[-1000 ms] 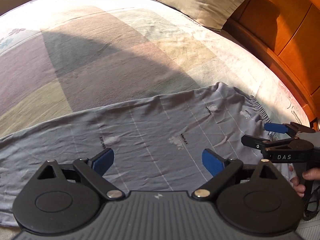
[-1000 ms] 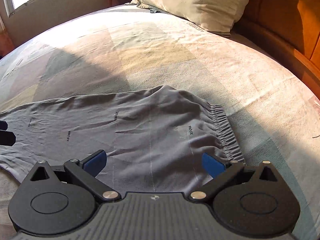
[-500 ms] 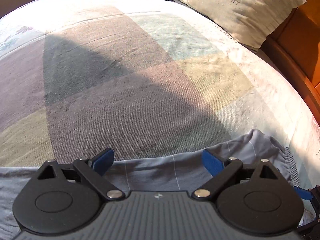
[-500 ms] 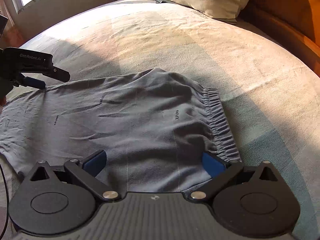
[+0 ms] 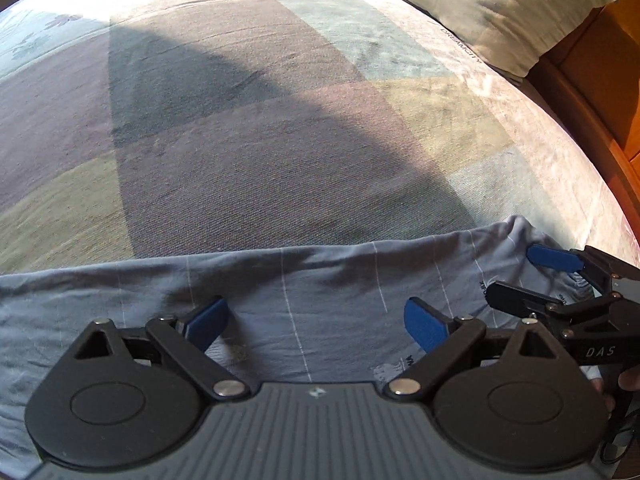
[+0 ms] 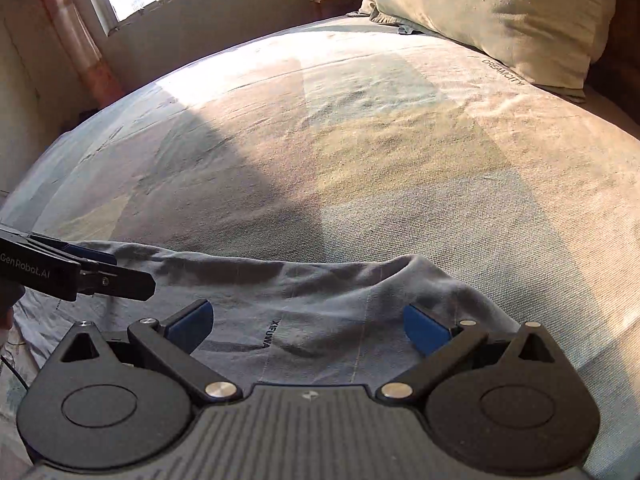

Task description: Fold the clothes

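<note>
Currently, grey trousers (image 5: 320,300) are spread flat on a bed (image 5: 280,120). Both the left gripper (image 5: 316,322) and right gripper (image 6: 306,320) are held wide apart above the cloth, nothing clamped.

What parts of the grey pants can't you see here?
- Grey pants, left wrist view: near edge hidden under the left gripper.
- Right wrist view: waistband hidden behind the right gripper.
- Far leg end: cut off by the frame's left edge.
- Small printed words: mostly too small to read.
</note>
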`<state>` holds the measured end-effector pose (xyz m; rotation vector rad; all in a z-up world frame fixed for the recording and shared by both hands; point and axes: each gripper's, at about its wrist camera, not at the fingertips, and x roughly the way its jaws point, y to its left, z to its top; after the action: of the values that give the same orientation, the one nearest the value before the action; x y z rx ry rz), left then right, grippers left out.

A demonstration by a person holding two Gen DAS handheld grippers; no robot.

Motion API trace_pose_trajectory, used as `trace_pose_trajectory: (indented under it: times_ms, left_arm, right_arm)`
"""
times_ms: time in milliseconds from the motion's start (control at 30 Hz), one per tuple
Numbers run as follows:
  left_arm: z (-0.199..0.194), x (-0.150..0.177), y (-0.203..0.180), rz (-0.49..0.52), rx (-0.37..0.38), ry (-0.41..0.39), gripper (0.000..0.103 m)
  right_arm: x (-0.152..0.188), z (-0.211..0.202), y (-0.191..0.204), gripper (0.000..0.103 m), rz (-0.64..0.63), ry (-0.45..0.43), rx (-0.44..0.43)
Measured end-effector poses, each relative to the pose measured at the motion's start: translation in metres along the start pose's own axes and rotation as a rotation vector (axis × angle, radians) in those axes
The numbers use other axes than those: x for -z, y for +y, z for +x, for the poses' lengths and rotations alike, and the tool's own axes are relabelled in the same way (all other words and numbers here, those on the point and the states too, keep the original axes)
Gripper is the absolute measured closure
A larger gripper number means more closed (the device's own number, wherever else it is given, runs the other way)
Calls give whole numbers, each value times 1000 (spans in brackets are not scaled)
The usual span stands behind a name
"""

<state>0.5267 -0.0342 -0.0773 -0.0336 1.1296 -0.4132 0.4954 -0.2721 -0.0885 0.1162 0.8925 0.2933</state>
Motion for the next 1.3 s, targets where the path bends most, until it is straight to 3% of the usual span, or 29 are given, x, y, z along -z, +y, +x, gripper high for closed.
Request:
trace_pose_trajectory:
  times_ms: [133,233,400,533,700,800,933,1200,1300]
  left_arm:
    - [3,-15,1,55,-15,-18,6]
    - [-1,-23,1,38,-8,-18,6]
    - [-27,-17,-5,63,29,-16,6]
    - [-60,8,-16,153,7,27,6]
    - [-110,60,-26,282,18,116,6]
    - [-141,105,-31,384,-6,158,6]
    - [-171,177,-37,477,7,197,6]
    - [-189,315,-61,570,156,257,6]
    - [-179,350,-68,615,175,217,6]
  right_arm:
    - [-7,9,-3,0,-53,13,61]
    - [-9,9,-7,0,-40,35,124]
    - [-3,-35,-2,0,-18,16,79]
    - [30,-80,9,0,-31,43,77]
    - [97,-108,25,0,10,203,46]
    - [133,-110,42,0,-19,264,70]
    - [157,-106,70,0,-186,229,166]
    - [163,-109,67,0,-167,155,178]
    - [169,-112,67,0,-171,107,176]
